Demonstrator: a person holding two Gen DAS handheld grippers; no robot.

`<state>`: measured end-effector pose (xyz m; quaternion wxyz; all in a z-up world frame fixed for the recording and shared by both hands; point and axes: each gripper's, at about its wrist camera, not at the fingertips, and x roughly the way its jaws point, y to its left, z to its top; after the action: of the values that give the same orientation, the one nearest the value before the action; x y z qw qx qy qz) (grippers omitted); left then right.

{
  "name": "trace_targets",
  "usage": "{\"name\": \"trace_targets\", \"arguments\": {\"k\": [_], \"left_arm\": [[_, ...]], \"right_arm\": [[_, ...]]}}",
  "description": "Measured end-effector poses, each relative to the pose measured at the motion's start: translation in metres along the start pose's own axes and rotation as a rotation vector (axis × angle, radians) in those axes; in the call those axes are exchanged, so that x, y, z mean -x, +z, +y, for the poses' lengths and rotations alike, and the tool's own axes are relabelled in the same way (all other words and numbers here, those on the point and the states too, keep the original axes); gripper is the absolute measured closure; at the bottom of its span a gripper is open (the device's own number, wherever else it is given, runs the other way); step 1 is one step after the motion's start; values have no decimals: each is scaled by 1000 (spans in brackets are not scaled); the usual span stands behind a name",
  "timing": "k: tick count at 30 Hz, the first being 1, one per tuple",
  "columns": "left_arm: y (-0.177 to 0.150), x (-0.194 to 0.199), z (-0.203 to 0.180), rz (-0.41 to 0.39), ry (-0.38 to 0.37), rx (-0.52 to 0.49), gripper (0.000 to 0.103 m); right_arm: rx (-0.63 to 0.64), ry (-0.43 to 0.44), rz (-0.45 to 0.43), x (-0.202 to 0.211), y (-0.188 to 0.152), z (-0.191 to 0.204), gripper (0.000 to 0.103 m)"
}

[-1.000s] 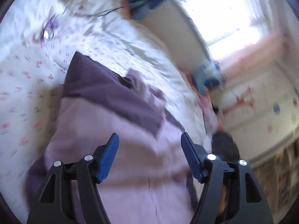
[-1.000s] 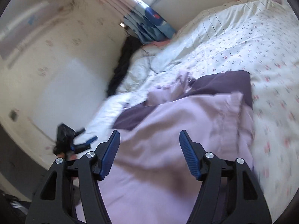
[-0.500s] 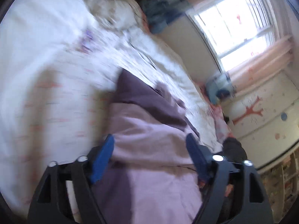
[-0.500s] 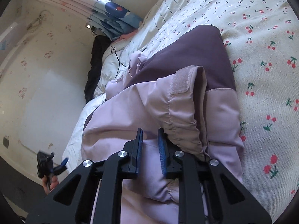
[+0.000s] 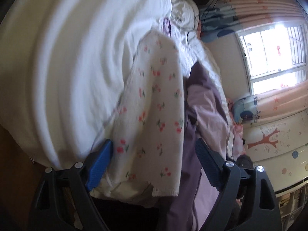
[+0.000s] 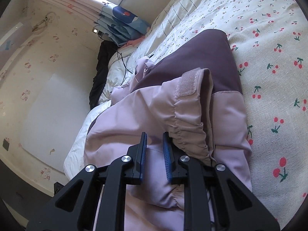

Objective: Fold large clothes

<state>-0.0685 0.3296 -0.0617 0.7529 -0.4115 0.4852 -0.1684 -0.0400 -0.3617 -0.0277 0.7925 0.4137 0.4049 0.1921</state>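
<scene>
A lilac and dark purple jacket (image 6: 192,104) lies spread on a bed covered by a cream sheet printed with red cherries (image 6: 269,57). In the right wrist view, the right tool (image 6: 155,150) sits low over the pale lilac fabric near the jacket's elastic-gathered cuff (image 6: 190,123), which carries a strip of hook-and-loop fastener. Its blue-padded jaws stand nearly together, pinching a small fold of the lilac fabric between them. The dark purple panel of the jacket lies beyond the cuff, toward the head of the bed, where a blue patterned curtain (image 6: 123,23) hangs against the wall. In the left wrist view, which is blurred, the left tool (image 5: 152,163) has its jaws wide apart, having just eased slightly narrower, with nothing gripped; the hanging corner of the cherry sheet (image 5: 154,115) fills the space between them, and the jacket (image 5: 204,111) runs along the right side of that corner. A bright window (image 5: 273,48) shows beyond the bed.
</scene>
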Motion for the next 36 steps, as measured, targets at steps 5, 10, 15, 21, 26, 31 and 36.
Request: {"name": "trace_targets", "arguments": {"k": [5, 10, 15, 21, 26, 31, 36], "left_arm": [[-12, 2, 22, -18, -9, 86, 88], [-11, 18, 24, -99, -59, 120, 97], [-5, 27, 6, -70, -97, 38, 97], [8, 54, 5, -183, -20, 12, 101], [19, 99, -4, -264, 61, -73, 101], [23, 85, 21, -202, 314, -140, 101], [22, 74, 51, -138, 382, -63, 97]], "right_arm": [[-1, 18, -10, 4, -2, -3, 86], [-4, 31, -15, 6, -3, -6, 86], [-5, 35, -16, 8, -3, -8, 86], [-6, 38, -17, 10, -3, -9, 86], [-6, 40, -18, 10, -3, -9, 86], [-6, 38, -17, 9, -3, -9, 86], [-6, 38, -17, 9, -3, -9, 86]]}}
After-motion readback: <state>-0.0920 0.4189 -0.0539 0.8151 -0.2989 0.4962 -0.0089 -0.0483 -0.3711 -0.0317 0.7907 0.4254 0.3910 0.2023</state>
